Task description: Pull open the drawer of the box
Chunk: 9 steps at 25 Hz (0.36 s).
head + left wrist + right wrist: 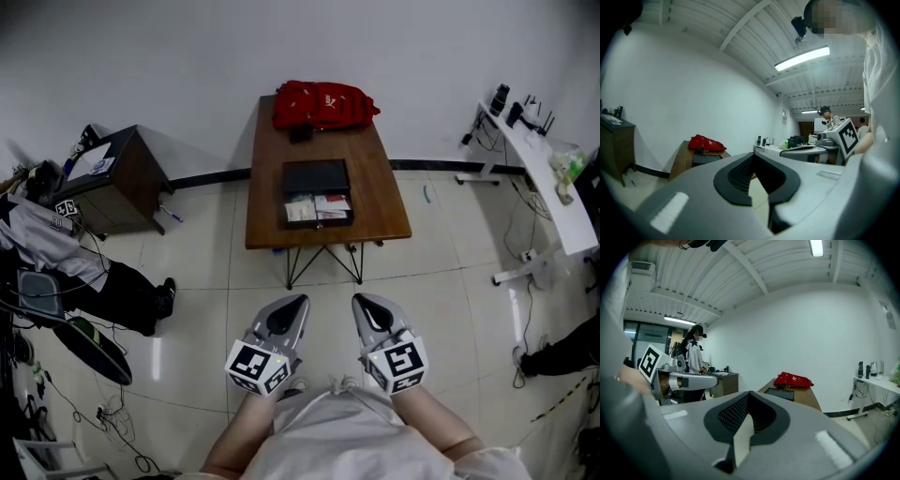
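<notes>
Task object: black box [316,174] sits mid-way along the brown table [375,202], slightly toward its near edge.
Drawer: drawer [319,208] stands drawn out of the box toward the table's near edge; white, red and green flat items show inside, kind not determinable.
Writing, backpack: red backpack [323,103] lies at the table's far edge, against the wall; it carries white print too small to read.
Writing, grippers: each gripper bears a cube with black-and-white square markers, left cube [256,364] and right cube [398,364]; these are patterns, not lettering.
Left gripper: left gripper [296,304] is clenched with jaw tips together and nothing between them, as confirmed in its own view [754,155].
Right gripper: right gripper [362,302] is likewise clenched and empty, as its own view [749,393] shows.
Pose: both grippers are held side by side close to the person's torso, over the tiled floor [450,281], jaws pointing toward the table and well apart from it; bare forearms run back to the body.
Surroundings: dark cabinet [122,173] stands left of the table, white desk [548,178] to its right; another person [56,246] is at the left edge.
</notes>
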### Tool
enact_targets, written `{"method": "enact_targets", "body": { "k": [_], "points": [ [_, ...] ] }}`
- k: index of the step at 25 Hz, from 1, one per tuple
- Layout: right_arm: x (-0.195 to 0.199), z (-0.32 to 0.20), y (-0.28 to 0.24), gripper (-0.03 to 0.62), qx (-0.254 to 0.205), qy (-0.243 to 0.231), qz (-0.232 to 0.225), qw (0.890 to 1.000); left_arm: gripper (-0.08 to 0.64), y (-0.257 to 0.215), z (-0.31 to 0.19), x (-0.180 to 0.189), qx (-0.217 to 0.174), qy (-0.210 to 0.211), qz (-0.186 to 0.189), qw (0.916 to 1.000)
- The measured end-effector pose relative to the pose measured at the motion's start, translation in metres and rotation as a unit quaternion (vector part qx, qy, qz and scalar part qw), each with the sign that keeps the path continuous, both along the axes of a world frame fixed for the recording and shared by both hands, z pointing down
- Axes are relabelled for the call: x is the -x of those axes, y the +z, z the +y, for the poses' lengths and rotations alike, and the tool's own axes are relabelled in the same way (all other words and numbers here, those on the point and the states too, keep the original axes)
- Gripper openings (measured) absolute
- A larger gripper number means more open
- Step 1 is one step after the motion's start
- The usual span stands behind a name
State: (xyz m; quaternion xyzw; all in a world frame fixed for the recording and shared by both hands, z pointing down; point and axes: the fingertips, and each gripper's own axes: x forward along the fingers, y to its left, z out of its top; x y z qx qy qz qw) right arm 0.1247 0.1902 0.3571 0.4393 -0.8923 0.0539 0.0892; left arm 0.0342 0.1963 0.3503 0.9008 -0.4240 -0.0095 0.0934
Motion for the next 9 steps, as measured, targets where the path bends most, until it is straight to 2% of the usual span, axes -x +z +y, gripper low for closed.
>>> {"method": "enact_targets", "body": {
  "k": [9],
  "points": [
    [0.0047, 0.0060, 0.0041, 0.008, 0.006, -0.001, -0.008, 1.000, 0.002, 0.0014, 0.0068, 0.0026, 0.001, 0.001, -0.004, 1.0000]
  ]
}}
